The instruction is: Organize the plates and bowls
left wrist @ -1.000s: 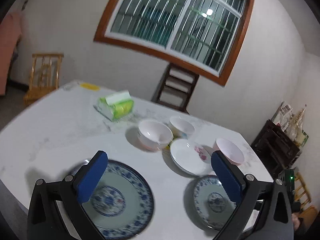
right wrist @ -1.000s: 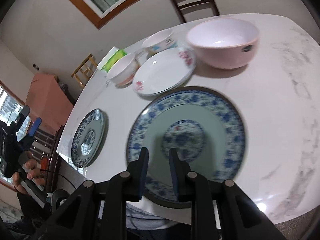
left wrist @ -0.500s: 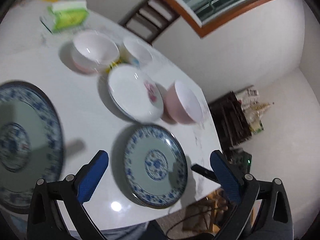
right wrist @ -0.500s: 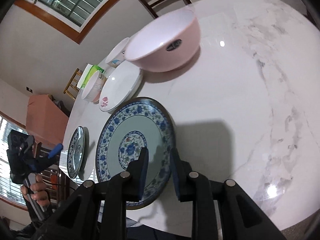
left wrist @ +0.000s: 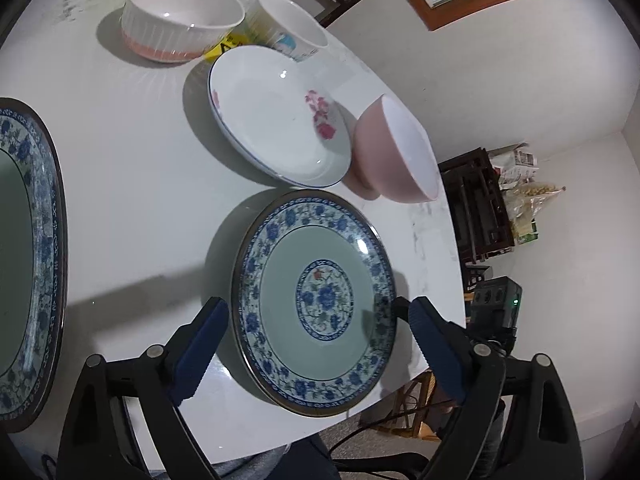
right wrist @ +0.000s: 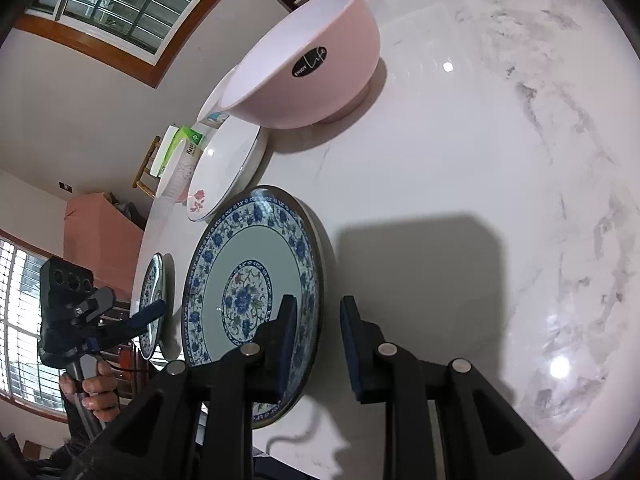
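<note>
At the near table edge, the right gripper (right wrist: 318, 334) is held parted astride the rim of the blue-patterned plate (right wrist: 256, 280), which lies flat beside the white floral plate (right wrist: 224, 168); closure should be made squarely on that rim, while the left gripper (left wrist: 316, 344), spread wide, is kept clear.

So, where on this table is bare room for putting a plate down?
Bare marble table right of the pink bowl and blue-patterned plate; also between both patterned plates. Crowded around the white flowered plate.
</note>
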Demonstrator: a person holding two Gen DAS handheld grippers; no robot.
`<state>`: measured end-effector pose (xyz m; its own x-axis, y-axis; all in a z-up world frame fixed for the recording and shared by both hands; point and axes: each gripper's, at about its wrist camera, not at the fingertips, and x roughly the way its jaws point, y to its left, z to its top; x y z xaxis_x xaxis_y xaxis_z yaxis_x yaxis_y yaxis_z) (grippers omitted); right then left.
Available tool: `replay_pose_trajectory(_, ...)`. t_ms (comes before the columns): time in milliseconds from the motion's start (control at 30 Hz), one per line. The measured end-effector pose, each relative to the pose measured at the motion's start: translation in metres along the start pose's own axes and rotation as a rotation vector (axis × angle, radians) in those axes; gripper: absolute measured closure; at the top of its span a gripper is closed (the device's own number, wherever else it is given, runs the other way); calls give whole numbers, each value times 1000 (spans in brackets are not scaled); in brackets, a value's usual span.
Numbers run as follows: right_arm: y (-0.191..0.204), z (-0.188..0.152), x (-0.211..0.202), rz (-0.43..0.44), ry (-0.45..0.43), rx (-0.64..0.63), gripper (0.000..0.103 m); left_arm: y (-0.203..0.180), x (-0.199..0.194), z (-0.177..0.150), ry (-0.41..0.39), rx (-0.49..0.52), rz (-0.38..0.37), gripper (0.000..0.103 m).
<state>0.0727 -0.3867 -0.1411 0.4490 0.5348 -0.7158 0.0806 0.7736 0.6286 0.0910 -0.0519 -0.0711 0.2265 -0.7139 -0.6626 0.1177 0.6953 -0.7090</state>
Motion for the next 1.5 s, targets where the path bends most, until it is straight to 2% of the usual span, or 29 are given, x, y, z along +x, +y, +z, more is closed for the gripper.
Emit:
replay_pose_trajectory(67,1,0,2,7,4,-2,79,1,4,0,16,3,8,26)
replay_pose_trajectory(133,1,0,3,8,5,-4,79,3,7,-1,29,10,23,30)
replay_pose_trajectory(433,3,-1,8,11,9,-38,79,10,24,-1,59,15,59,36)
replay_pose_trajectory(633,9,-2,11,2,4,-64,80,14,33,-3,71,22,81,56)
replay_pose_trajectory(733,10,-4,12,-9,-8,-66,82,14,31,-4,55,44,103,61)
replay_pose_trajectory(800,10,-6,12,-16,-18,-61,87,15,31,-4,48,54,126,68)
replay_pose_trajectory(867,10,-8,11,-39,-30,-65,90,14,31,-5,42,76,159,78)
replay_pose_trajectory(967,12,-12,10,-58,-45,-61,90,16,31,-7,30,88,190,89)
replay_pose_trajectory(1033,12,-13,11,-64,-50,-54,90,19,30,-7,26,81,187,92)
replay_pose_trajectory(1500,44,-13,8,-77,-66,-89,90,25,3,-7,-16,88,180,92)
